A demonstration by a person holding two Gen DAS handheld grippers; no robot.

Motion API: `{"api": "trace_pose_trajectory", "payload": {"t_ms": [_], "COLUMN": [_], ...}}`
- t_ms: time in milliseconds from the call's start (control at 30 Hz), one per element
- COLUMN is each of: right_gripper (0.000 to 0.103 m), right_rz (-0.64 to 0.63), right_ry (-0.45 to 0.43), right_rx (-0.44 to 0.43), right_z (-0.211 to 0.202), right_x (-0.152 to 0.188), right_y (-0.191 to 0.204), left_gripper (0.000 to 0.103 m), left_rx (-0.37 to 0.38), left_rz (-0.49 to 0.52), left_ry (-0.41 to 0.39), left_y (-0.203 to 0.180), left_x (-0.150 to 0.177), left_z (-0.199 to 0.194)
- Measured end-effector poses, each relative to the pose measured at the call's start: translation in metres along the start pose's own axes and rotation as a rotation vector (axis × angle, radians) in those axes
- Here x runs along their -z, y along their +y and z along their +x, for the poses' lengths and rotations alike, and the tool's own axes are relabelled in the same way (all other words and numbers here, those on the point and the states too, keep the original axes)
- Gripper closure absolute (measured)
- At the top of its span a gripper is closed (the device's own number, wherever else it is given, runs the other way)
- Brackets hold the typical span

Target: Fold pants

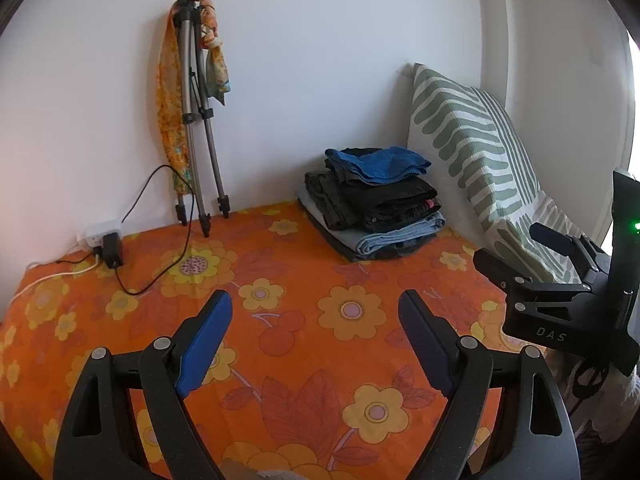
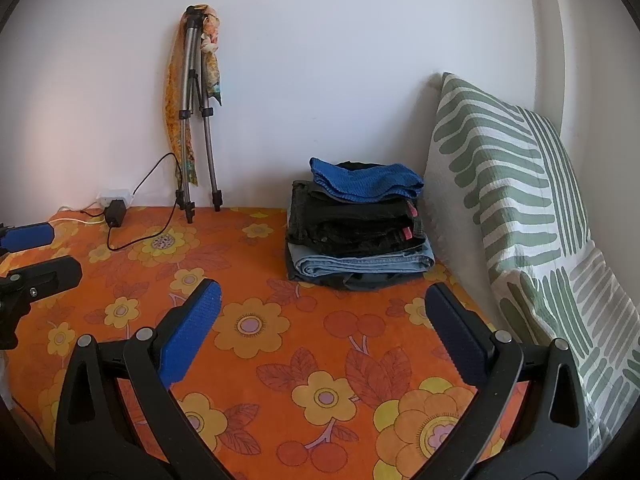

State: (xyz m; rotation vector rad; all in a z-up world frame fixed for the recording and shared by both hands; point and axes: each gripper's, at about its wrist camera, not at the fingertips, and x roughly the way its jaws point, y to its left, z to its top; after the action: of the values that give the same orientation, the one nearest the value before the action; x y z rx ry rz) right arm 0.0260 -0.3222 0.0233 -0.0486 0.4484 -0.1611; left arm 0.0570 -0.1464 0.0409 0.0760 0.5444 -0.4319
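At far right corner of bed [image 2: 280, 360], folded pants stack [image 2: 360, 236] beside pillow [image 2: 520, 208] — soft, limp, fairly heavy; grip at waistband. Left gripper [image 1: 316, 320] and right gripper [image 2: 320, 308] both spread, empty.

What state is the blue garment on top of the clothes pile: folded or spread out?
Folded. The blue garment sits as a compact doubled layer on top of the clothes pile, with its edges staying inside the stack's outline in both views.
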Motion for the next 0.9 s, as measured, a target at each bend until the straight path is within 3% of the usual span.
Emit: {"api": "trace_pose_trajectory", "payload": {"t_ms": [900], "right_gripper": [0.0], "right_rz": [0.009], "right_ry": [0.011], "right_rx": [-0.01], "right_z": [0.0014], "right_x": [0.0015], "right_y": [-0.0001], "left_gripper": [0.018], "left_rx": [-0.008], "left_rz": [0.006], "left_ry": [0.003], "left_y": [0.0008], "left_x": [-0.0001], "left_z": [-0.0026]}}
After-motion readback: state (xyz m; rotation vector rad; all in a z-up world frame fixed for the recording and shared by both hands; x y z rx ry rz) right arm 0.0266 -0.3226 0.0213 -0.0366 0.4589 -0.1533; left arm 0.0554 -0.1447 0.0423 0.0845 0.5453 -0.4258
